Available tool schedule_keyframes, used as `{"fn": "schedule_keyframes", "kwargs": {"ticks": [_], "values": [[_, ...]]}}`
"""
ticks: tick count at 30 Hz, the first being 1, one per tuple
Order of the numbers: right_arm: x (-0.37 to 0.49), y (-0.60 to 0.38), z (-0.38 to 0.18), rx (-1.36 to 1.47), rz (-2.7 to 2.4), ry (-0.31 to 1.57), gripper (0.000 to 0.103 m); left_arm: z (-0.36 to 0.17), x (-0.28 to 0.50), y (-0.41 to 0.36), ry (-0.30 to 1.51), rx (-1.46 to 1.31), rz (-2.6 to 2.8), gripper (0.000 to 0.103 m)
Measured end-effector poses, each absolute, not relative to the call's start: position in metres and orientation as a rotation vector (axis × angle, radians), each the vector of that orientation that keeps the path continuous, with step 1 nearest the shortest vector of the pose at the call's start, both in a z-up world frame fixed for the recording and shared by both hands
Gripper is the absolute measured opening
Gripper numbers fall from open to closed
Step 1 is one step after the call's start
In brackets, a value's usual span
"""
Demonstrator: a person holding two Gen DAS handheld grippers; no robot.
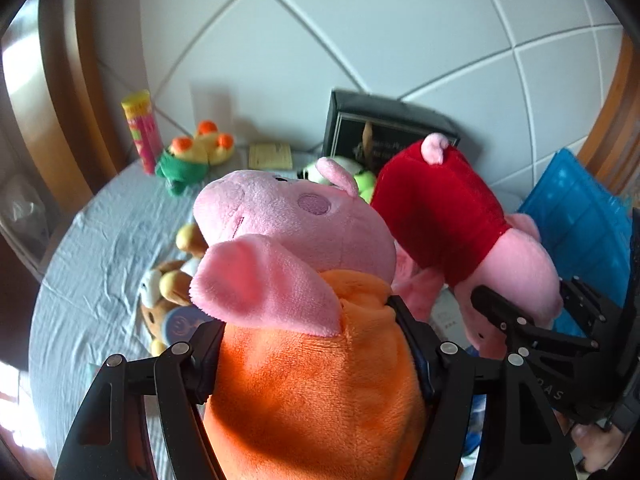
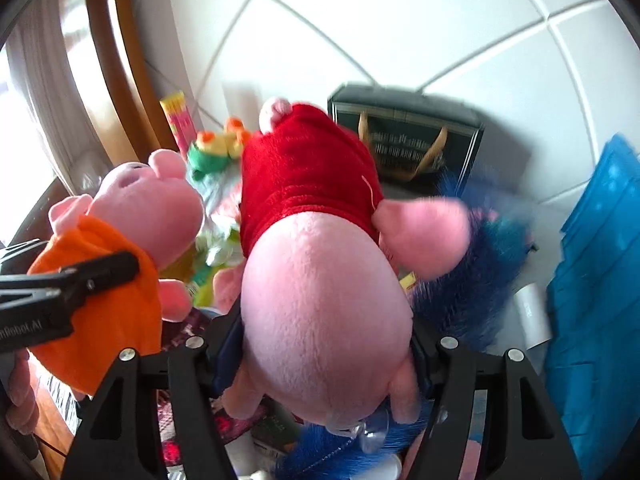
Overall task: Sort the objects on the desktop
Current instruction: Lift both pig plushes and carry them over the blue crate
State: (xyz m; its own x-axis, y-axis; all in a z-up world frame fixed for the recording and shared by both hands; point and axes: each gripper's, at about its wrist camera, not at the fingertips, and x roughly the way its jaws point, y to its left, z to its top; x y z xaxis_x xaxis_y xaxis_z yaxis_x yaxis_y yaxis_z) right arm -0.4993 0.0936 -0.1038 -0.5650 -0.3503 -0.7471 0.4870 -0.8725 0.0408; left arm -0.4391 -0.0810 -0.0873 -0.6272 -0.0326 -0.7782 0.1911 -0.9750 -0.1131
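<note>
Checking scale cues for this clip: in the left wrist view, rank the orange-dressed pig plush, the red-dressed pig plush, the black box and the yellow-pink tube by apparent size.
1. orange-dressed pig plush, inflated by nearness
2. red-dressed pig plush
3. black box, partly hidden
4. yellow-pink tube

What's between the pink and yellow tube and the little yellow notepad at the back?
In the left wrist view, a yellow plush with orange bits and a green scarf lies between the tube and the notepad.
</note>
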Motion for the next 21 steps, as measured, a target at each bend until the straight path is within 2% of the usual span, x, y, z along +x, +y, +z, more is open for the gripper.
{"fn": "schedule_keyframes", "kwargs": {"ticks": [8, 21], "values": [[-0.447, 0.113, -0.047, 0.902, -2.495, 0.229, 0.065, -0.055, -0.391, -0.068, 0.255, 1.157, -2.743, 0.071], [-0.361, 0.152, 0.001, 0.716, -2.501, 0.259, 0.065, -0.023, -0.309, -0.034, 0.254, 0.997, -2.722, 0.071]]}}
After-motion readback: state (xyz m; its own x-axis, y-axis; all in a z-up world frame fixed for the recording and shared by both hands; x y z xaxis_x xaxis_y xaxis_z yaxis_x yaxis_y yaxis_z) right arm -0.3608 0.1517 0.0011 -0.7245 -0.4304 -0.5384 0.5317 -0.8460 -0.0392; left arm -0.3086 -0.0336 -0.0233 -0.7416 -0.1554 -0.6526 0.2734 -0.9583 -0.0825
